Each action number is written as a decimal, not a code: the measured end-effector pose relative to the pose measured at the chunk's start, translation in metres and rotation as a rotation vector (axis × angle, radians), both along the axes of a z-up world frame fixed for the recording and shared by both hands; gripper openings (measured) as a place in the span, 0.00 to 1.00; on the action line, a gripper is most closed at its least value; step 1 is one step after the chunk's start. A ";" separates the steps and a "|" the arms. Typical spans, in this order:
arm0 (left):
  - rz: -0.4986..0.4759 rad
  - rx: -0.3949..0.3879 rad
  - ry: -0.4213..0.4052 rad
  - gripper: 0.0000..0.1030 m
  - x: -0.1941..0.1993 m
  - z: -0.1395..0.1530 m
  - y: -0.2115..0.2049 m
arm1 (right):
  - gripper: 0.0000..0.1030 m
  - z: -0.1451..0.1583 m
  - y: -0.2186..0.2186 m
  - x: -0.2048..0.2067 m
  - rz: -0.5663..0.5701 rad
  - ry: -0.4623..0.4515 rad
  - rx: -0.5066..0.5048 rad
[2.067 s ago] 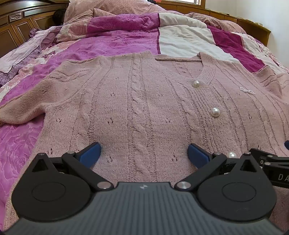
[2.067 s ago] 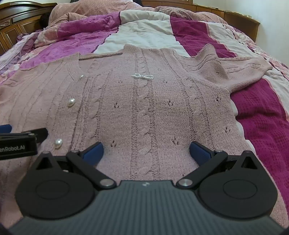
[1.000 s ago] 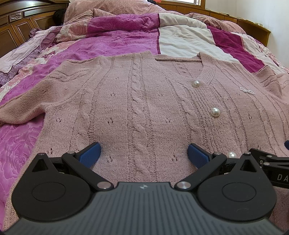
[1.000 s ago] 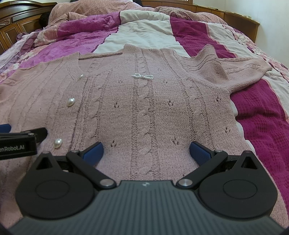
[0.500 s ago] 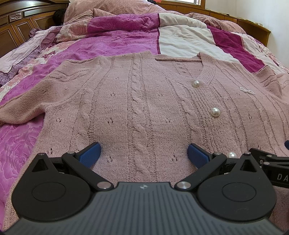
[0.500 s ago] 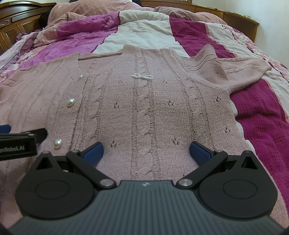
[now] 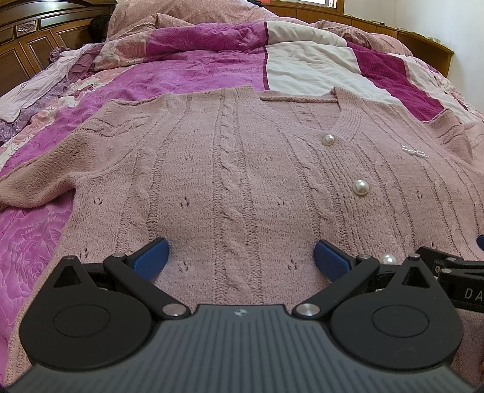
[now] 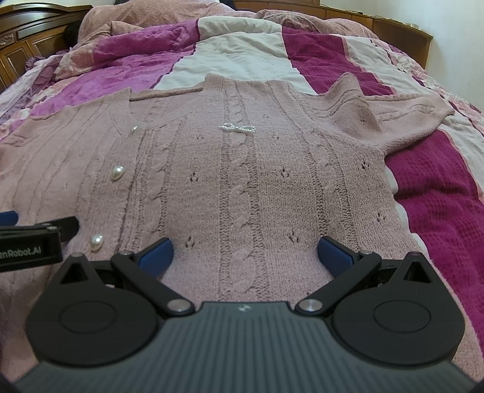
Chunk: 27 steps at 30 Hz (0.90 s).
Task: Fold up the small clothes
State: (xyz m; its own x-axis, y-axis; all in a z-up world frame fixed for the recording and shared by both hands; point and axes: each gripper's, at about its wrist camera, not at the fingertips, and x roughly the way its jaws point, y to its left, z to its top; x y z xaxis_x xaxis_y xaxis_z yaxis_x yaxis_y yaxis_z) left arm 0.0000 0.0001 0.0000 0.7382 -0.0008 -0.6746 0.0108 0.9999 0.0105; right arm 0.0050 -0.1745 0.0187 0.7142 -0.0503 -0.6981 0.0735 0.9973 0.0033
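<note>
rumpled magenta-and-cream quilt [image 7: 302, 63] over a bed, carved wooden headboard [image 7: 39, 33] behind, pale wall [image 7: 466, 27]

The cardigan [image 7: 230, 169] lies flat across the bed [image 7: 187, 69], with nothing raised on it but small pearl buttons [image 7: 360, 187], so the way forward is open for both tools. The left tool [image 7: 240, 260] and right tool [image 8: 245, 257] sit just beside each other, each blocking the other's inward side. Beyond the collar, rumpled bedding [image 8: 169, 39] rises; a wooden headboard [image 7: 45, 33] closes the far left.
</note>
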 end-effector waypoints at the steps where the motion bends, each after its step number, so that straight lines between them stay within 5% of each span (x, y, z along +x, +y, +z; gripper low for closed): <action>1: 0.000 0.000 0.000 1.00 0.000 0.000 0.000 | 1.00 0.000 0.000 0.000 0.000 0.000 -0.002; 17: 0.003 0.016 0.029 1.00 0.006 0.002 -0.002 | 1.00 0.004 -0.004 0.002 0.001 0.014 0.037; 27: 0.003 -0.067 0.087 1.00 0.010 0.033 0.010 | 1.00 0.045 -0.041 -0.003 0.028 -0.051 0.257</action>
